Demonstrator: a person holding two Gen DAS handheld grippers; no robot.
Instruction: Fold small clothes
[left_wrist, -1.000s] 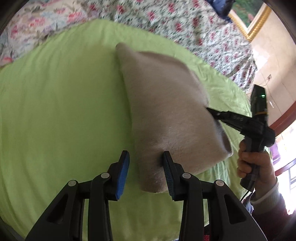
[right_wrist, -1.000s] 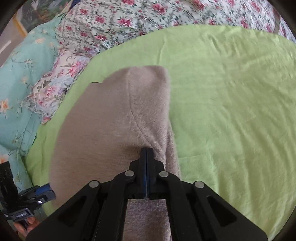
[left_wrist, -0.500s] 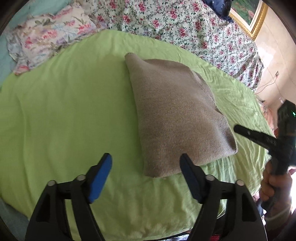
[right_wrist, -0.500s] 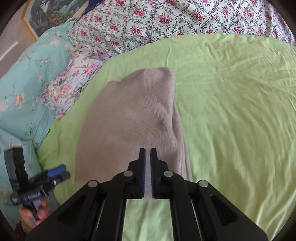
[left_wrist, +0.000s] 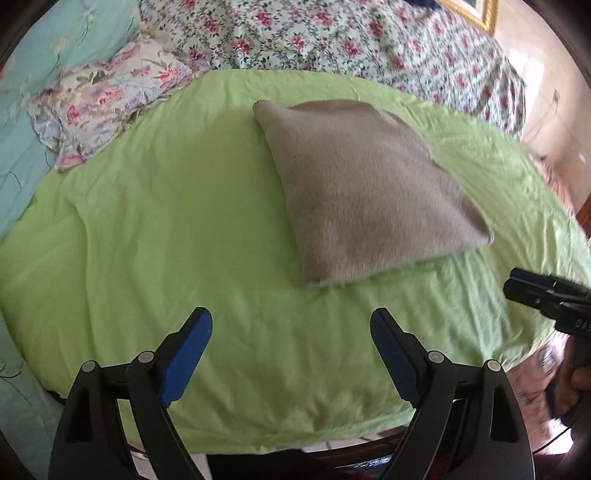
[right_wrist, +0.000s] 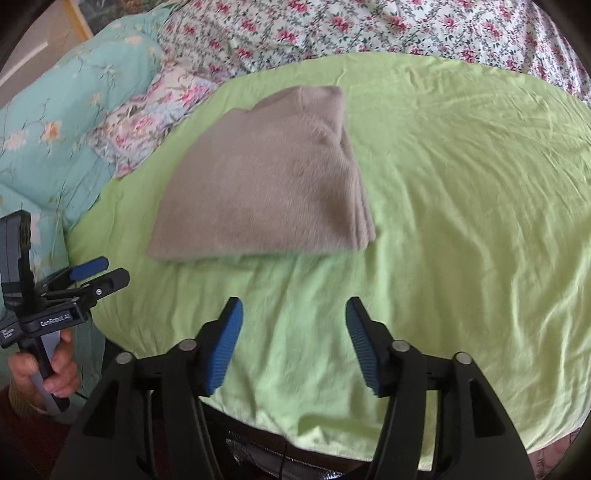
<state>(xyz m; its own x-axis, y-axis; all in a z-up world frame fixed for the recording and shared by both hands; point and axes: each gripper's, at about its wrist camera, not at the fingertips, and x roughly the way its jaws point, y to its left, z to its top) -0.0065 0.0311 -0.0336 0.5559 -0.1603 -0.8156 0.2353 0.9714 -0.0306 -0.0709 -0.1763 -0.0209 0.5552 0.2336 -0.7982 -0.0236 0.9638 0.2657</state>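
A folded beige fleece garment (left_wrist: 365, 192) lies flat on the light green sheet (left_wrist: 166, 229); in the right wrist view the garment (right_wrist: 266, 184) sits left of centre. My left gripper (left_wrist: 291, 325) hovers over bare sheet short of the garment's near edge, jaws still opening, nothing between them. Over the sheet below the garment, my right gripper (right_wrist: 293, 314) is also opening and holds nothing. Each view catches the other gripper at its edge: the right gripper (left_wrist: 517, 282) at far right, the left gripper (right_wrist: 99, 271) at far left.
Floral bedding (left_wrist: 332, 40) and a patterned pillow (left_wrist: 107, 107) lie beyond the green sheet, with turquoise bedding (right_wrist: 62, 122) at the left. A hand (right_wrist: 55, 369) grips the left tool's handle. The sheet's near edge (right_wrist: 332, 443) drops off just below the grippers.
Both grippers let go of the garment, opened and pulled back toward the near edge of the sheet. The garment now lies flat and free.
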